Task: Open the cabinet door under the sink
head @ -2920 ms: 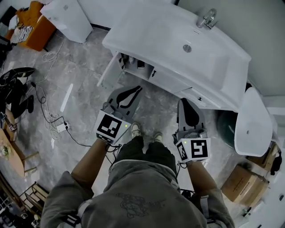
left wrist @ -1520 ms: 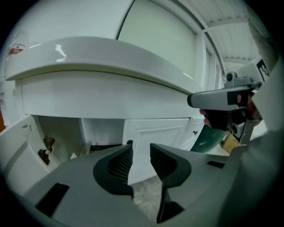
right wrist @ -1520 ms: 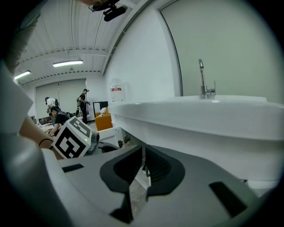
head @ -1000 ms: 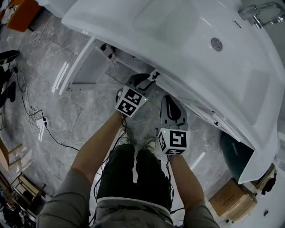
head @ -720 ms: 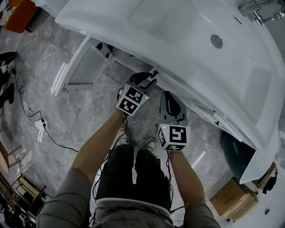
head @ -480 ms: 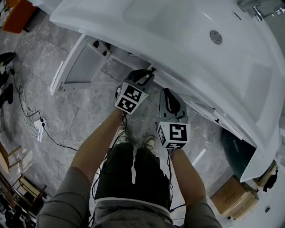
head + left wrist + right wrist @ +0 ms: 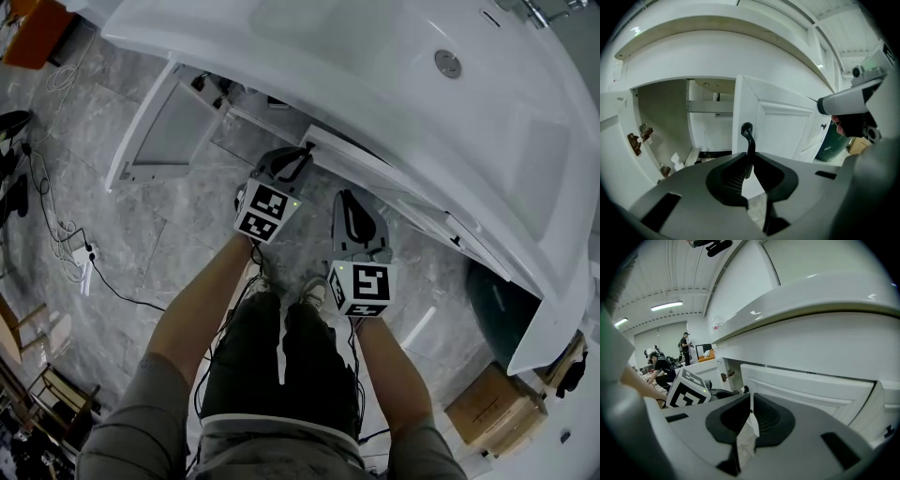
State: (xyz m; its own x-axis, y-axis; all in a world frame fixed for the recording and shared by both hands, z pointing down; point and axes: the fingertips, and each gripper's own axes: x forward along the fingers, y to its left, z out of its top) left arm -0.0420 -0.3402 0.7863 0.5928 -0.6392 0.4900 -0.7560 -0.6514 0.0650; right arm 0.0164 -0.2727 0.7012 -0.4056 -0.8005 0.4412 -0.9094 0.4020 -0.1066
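Observation:
The white sink cabinet (image 7: 394,103) fills the top of the head view. Its middle door (image 7: 370,171) stands partly swung out, and my left gripper (image 7: 302,153) is at its free edge. In the left gripper view that gripper (image 7: 749,157) is shut on the door's black handle (image 7: 748,136), with the white panelled door (image 7: 787,126) behind it. To the right, my right gripper (image 7: 350,201) hovers just in front of the same door, shut with nothing in it. The right gripper view shows its jaws (image 7: 751,404) closed before the door panel (image 7: 811,387).
A second cabinet door (image 7: 155,131) at the left hangs wide open, showing the inside (image 7: 661,126) with hinges and a pipe. A dark green bin (image 7: 497,309) and a cardboard box (image 7: 487,408) sit at the right. Cables and a power strip (image 7: 82,265) lie on the grey floor.
I stepped up to the cabinet and my left gripper took the middle door's handle. Over the last second it has drawn back slightly and the door has swung out a little.

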